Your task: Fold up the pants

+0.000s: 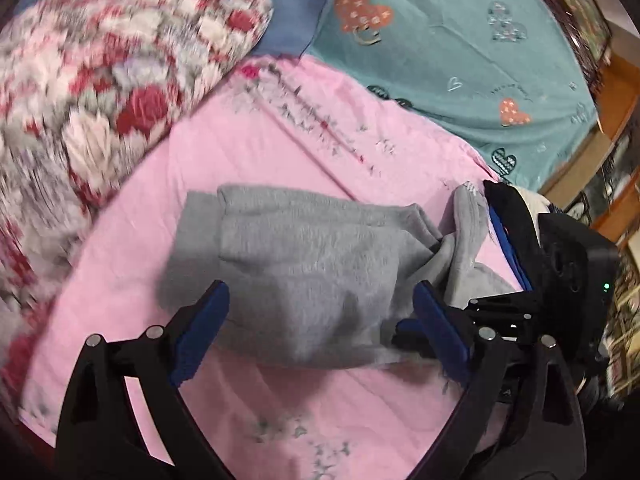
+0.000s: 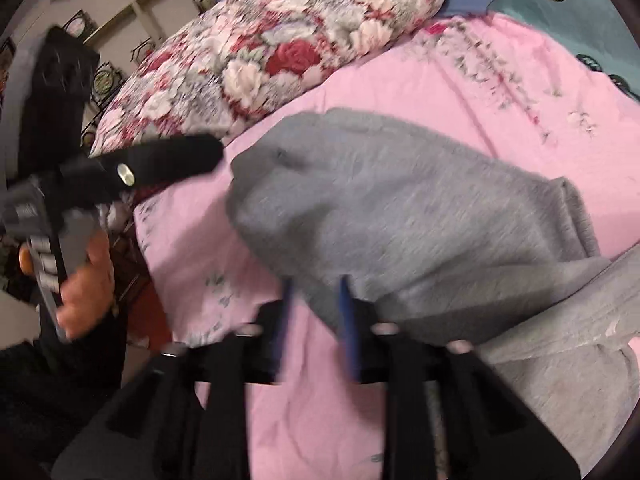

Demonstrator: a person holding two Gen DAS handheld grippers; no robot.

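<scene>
A: Left wrist view: grey pants (image 1: 304, 264) bunched dead centre, flat on pink sheet (image 1: 240, 160). Part-folded, one layer lapped over another, edges uneven.

B: Left gripper (image 1: 320, 320)?

A: Released. Jaws spread wide, blue pads at 8 and 4 o'clock of the bundle, near edge of the cloth lying between them. No pinch visible.

B: Right gripper (image 2: 316, 320)?

A: Clenched on the pants. In right wrist view, blurred; grey edge running in between the blue fingers. Seen from the left camera at 3 o'clock, with a fold of grey drawn up to its tips.

B: Rest of the pants in right wrist view?

A: Filling centre to 4 o'clock, a second grey layer trailing off at 5 o'clock.

B: Surroundings?

A: Floral pillow (image 1: 100, 80) at 10 o'clock of the pants, resting on the sheet. Teal blanket (image 1: 460, 60) with heart prints at 1 o'clock, beyond the sheet's edge. In right wrist view, hand (image 2: 84, 288) at 9 o'clock around the left gripper's handle, one black finger reaching toward the pants, apart from them.
</scene>
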